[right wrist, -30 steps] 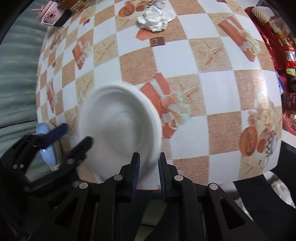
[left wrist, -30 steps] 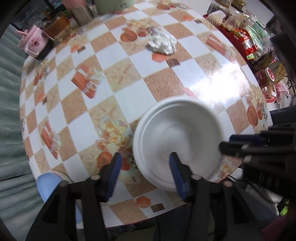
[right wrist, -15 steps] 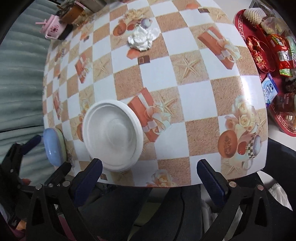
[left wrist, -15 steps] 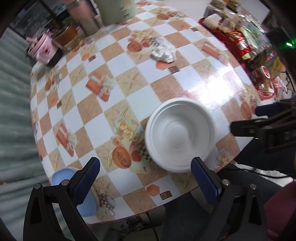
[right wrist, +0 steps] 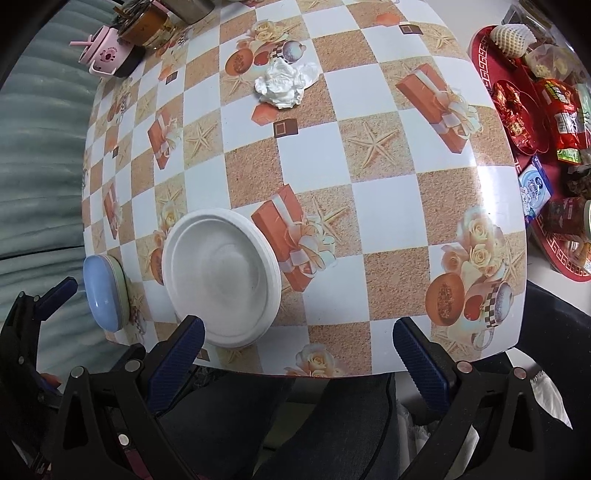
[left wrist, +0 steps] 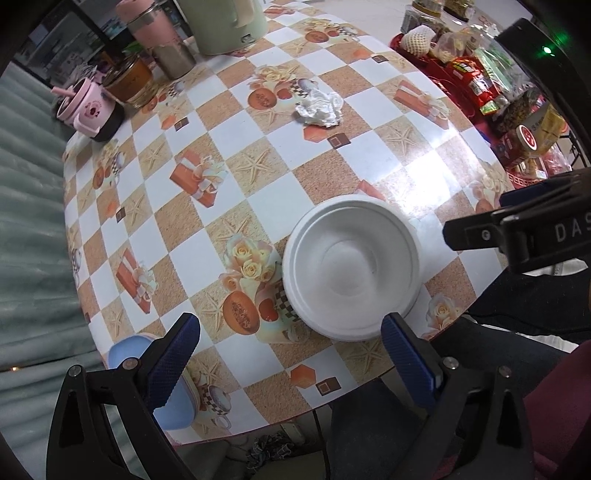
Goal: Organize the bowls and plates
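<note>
Grippers, left gripper (left wrist: pixel 291 354) and right gripper (right wrist: pixel 299 354), gape wide, empty above white bowl (left wrist: pixel 351 269).

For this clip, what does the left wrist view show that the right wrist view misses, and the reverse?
Only the left wrist view: the pale green kettle and pink metal tumbler at the far edge.

Only the right wrist view: the small blue-and-white carton on the red round tray.

Both: the stacked white disposable bowls on the checkered tablecloth, the crumpled white tissue, the light blue bowl and the pink lidded cup. Both grippers are open and empty.
</note>
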Available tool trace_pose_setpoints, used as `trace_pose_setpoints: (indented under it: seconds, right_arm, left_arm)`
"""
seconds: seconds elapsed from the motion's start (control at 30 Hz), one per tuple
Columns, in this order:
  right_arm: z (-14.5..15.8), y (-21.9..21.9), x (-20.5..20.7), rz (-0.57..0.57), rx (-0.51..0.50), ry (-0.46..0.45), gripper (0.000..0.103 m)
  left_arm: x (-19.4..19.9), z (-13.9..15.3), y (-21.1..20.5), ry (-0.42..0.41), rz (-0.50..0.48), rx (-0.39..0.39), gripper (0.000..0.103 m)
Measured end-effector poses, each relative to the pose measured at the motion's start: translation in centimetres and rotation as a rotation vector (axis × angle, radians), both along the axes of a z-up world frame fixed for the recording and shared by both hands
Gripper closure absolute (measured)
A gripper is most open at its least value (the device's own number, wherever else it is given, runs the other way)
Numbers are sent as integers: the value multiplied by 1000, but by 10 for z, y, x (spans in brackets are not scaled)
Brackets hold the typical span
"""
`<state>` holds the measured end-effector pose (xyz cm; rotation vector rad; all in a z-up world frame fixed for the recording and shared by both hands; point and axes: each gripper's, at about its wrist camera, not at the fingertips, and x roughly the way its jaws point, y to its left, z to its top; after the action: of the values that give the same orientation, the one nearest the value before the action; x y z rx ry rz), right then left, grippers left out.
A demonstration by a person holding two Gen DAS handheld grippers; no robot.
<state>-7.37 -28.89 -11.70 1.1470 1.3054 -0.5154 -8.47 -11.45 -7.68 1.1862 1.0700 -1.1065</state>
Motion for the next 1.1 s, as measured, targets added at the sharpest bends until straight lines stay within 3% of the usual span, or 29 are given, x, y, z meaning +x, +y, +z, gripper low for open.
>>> trace_pose_setpoints:
  seconds: [0.27,0.57,0.73,0.93,1.1]
  right_arm:
    - [-9,2,-1,1,31,20,0]
    - [2,-7,-1,-11,-22,16,0]
    - [-13,-5,-6,-30,33,48,0]
    - [-3,-11,-6,-28,-15,40,0]
    - [-14,-10,-11,-47,26,63,0]
  left_arm:
    - [3,-6,4,-1,24,23,4]
    - [8,1,-2,-8,29,-11,4]
    - [12,-11,0,17,51,36,4]
    - [10,-6,-7,16,37,11,4]
    - [13,-13,-6,23,49,41,4]
